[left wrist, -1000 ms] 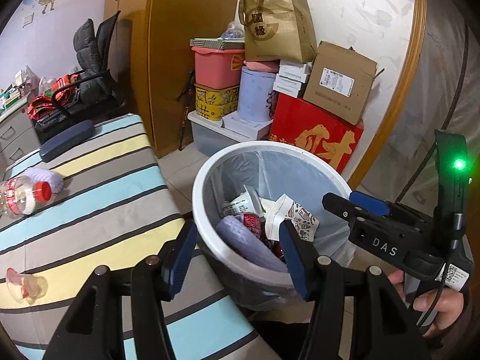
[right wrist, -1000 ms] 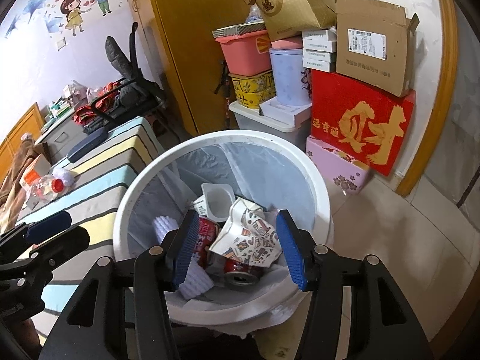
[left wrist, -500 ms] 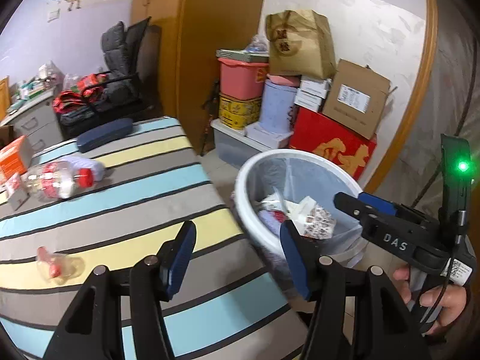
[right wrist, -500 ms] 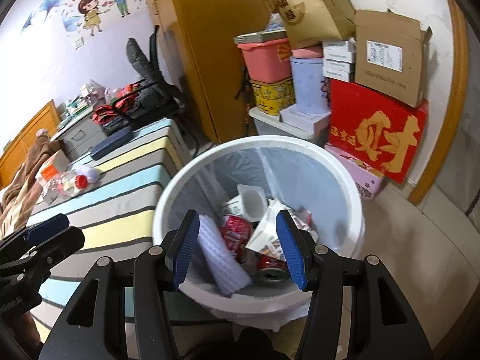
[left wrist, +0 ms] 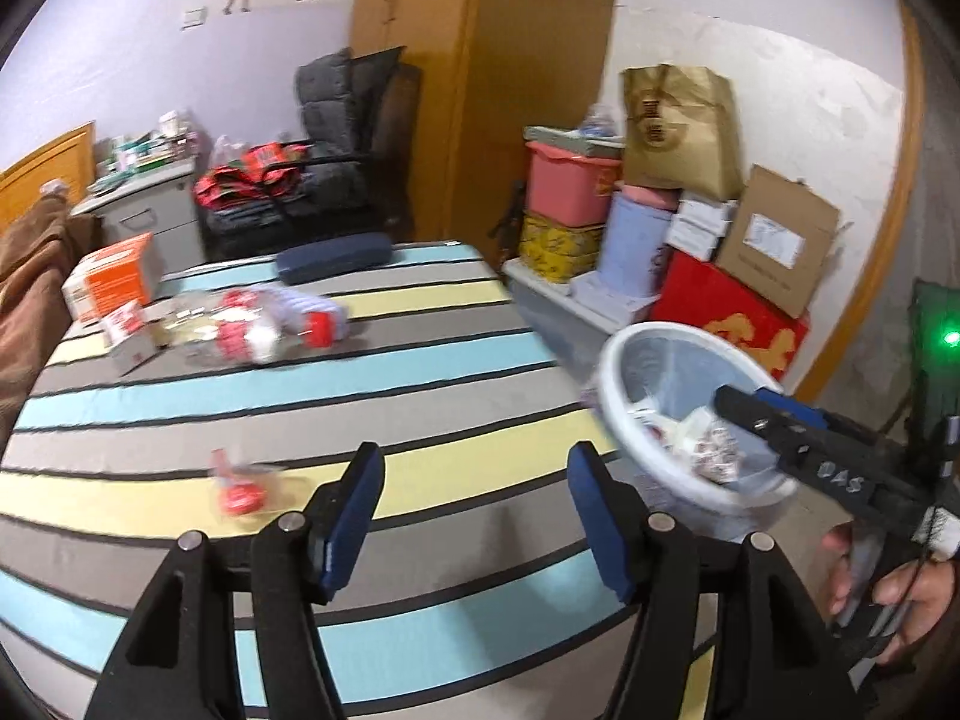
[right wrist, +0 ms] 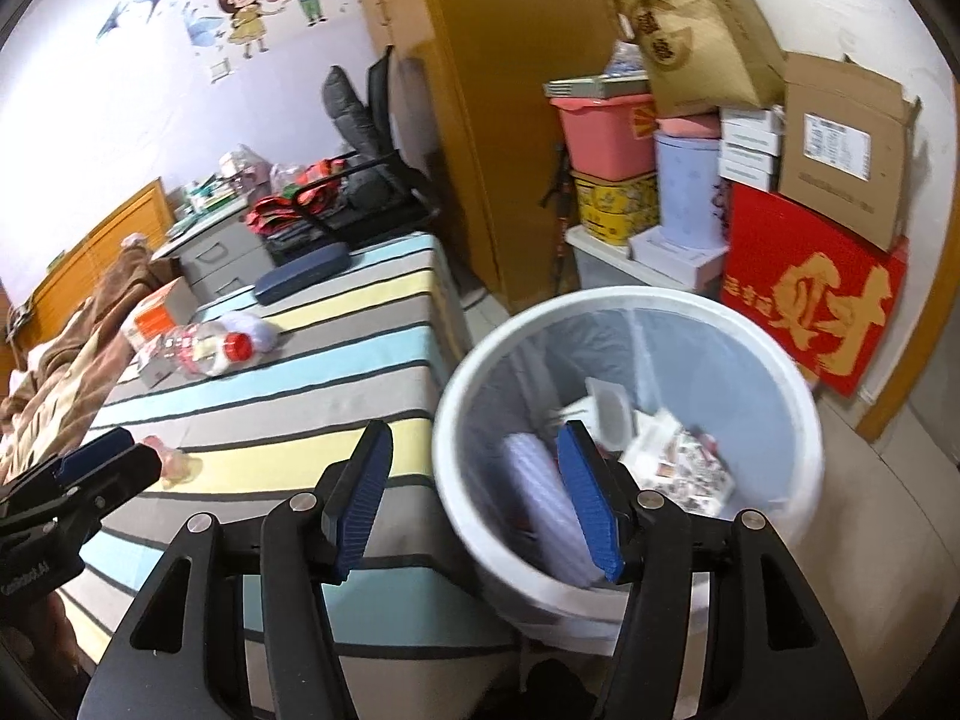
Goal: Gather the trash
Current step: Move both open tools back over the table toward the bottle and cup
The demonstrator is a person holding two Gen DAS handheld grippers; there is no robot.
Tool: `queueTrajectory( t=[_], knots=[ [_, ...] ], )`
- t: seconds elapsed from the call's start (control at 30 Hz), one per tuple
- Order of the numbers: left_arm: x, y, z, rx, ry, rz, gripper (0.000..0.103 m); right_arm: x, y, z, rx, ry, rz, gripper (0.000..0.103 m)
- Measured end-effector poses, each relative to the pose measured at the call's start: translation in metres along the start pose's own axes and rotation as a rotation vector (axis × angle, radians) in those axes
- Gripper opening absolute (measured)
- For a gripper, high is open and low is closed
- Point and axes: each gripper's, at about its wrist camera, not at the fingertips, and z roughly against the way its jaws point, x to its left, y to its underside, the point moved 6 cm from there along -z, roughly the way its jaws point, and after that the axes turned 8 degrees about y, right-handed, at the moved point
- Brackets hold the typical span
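Left hand-held gripper (left wrist: 474,513) now over bed (left wrist: 420,372)

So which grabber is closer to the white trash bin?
Right. The right gripper hangs at the trash bin, one finger over its rim. The left gripper is off beside it, over the striped bed. Both are opening, with nothing between their fingers.

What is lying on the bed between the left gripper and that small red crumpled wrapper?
Nothing: the left wrist view shows only bare striped bedcover between the left gripper, jaws opening and empty, and the wrapper.
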Motion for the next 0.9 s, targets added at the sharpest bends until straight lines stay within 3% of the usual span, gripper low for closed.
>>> queueTrajectory(
  t=[0.47,0.63,0.9],
  knots=[
    [0.098,0.022,0.016,0.007,-0.125,0.147,0.067,0.077,-0.013,-0.011,-0.027,-0.139,0.152,0.060],
    [0.118,0.030,0.009,0.037,-0.142,0.160,0.067,0.100,-0.019,-0.021,-0.020,-0.185,0.189,0.060],
    [0.137,0.032,-0.013,0.085,-0.109,0.187,0.068,0.134,-0.030,-0.039,0.001,-0.247,0.254,0.060]
  ],
)
